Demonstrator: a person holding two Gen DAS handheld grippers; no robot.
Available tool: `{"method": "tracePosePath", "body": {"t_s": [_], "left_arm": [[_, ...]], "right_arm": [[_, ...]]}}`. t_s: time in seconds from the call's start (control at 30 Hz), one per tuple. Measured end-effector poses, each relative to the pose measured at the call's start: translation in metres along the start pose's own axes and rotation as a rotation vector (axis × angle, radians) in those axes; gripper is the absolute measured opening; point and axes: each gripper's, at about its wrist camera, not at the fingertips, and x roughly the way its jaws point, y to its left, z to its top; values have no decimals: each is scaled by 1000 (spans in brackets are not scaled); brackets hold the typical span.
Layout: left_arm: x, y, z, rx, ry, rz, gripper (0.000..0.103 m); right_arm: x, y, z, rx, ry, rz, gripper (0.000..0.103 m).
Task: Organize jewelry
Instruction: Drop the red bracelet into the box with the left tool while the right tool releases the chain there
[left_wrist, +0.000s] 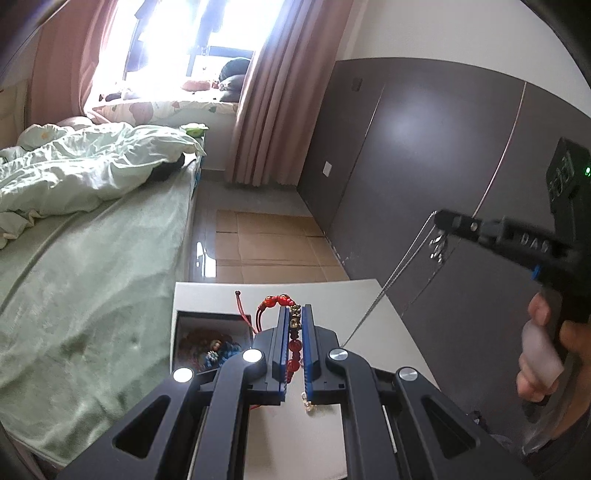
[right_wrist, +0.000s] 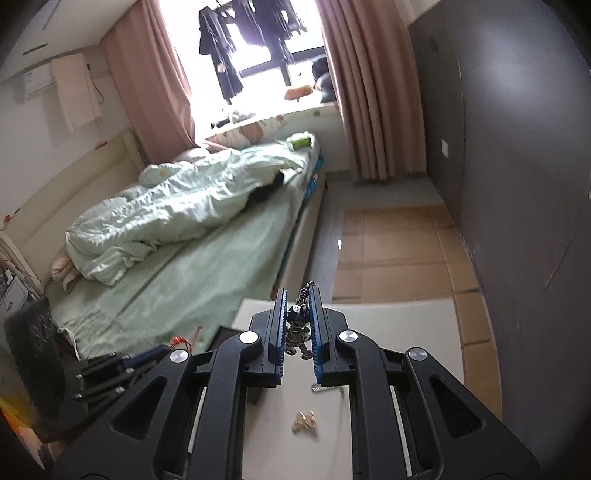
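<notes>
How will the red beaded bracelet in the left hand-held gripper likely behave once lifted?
Probably floppy: the red beaded bracelet is beads on cord, with cord ends trailing loose. Likely light. It may swing or slip, since the left hand-held gripper pinches only a few beads.

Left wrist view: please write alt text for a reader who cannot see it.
The left hand-held gripper is shut on a red bead bracelet above a white table, with an open jewelry box at its left. The right hand-held gripper holds a silver chain.
</notes>
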Motion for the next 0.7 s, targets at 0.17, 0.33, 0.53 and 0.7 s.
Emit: {"method": "tracePosePath", "body": {"t_s": [0.17,0.33,0.53,0.7], "left_arm": [[-3,11,11,-15,-10,-1,4],[9,32,17,-72,9,-24,4],[42,50,11,-129,75,-46,5],[59,67,1,-180,117,2,39]], "right_arm": [[-7,19,20,-26,-33,9,13],[-18,39,41,-60,-67,16,13],[-32,65,69,-109,-106,33,13],[-38,83,82,-134,-126,43,13]]}}
